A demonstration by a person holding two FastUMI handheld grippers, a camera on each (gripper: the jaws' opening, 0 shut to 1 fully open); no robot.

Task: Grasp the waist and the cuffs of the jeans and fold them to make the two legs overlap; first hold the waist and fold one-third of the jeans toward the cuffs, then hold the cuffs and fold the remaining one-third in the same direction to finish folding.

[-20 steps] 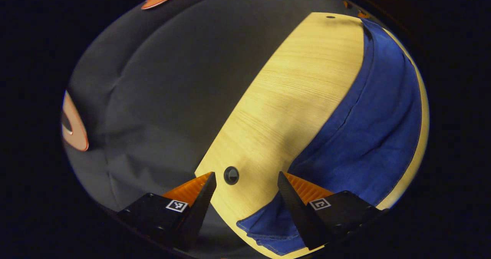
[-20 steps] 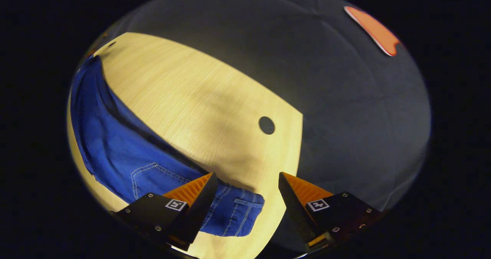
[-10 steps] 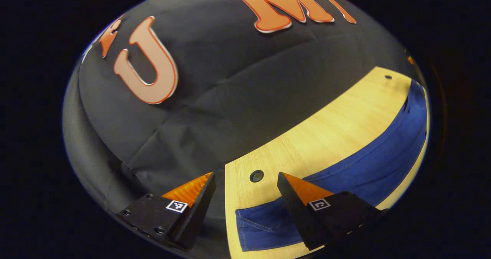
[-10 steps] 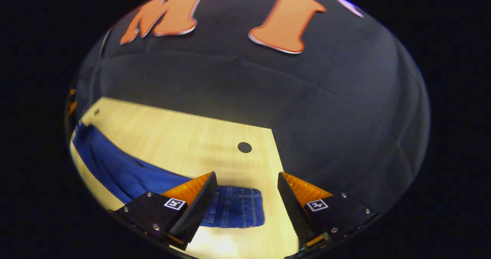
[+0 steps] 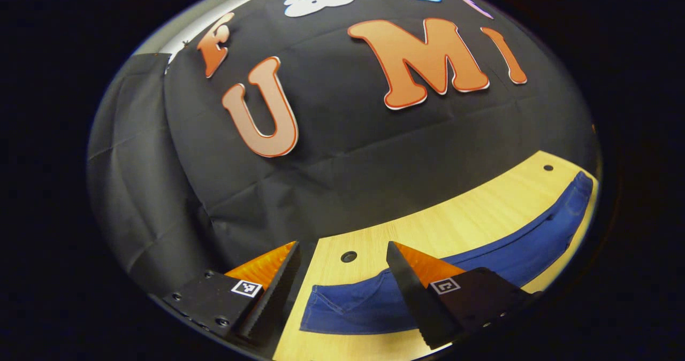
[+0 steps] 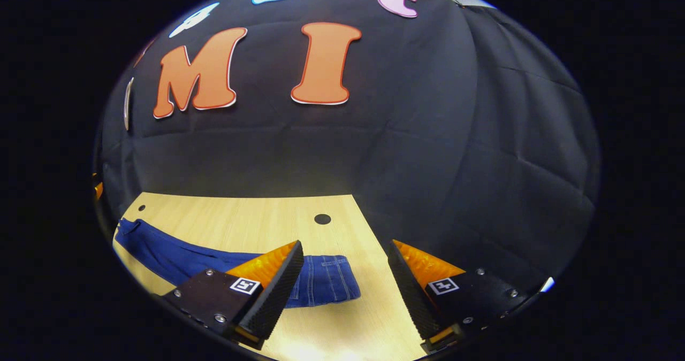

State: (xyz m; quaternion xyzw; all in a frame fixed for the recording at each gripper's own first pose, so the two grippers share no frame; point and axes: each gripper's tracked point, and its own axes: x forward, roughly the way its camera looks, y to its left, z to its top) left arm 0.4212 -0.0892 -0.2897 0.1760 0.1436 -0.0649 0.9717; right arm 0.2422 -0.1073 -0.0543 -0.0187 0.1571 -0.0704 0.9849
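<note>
In the left gripper view, our left claw (image 5: 342, 275) stands wide, holding nothing, above the near end of the blue jeans (image 5: 481, 262), which lie stretched out flat on the wooden surface (image 5: 455, 222).

In the right gripper view, our right claw (image 6: 345, 275) also gapes wide and empty; the jeans (image 6: 326, 283) lie flat toward the left. Each claw carries small square markers, with no readable writing.

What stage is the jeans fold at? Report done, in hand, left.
Done: the jeans lie as one long narrow strip on the table, so the legs seem to overlap already. In hand: nothing; the left gripper and right gripper are open above it. Left: both one-third folds, since the strip is at full length.
</note>
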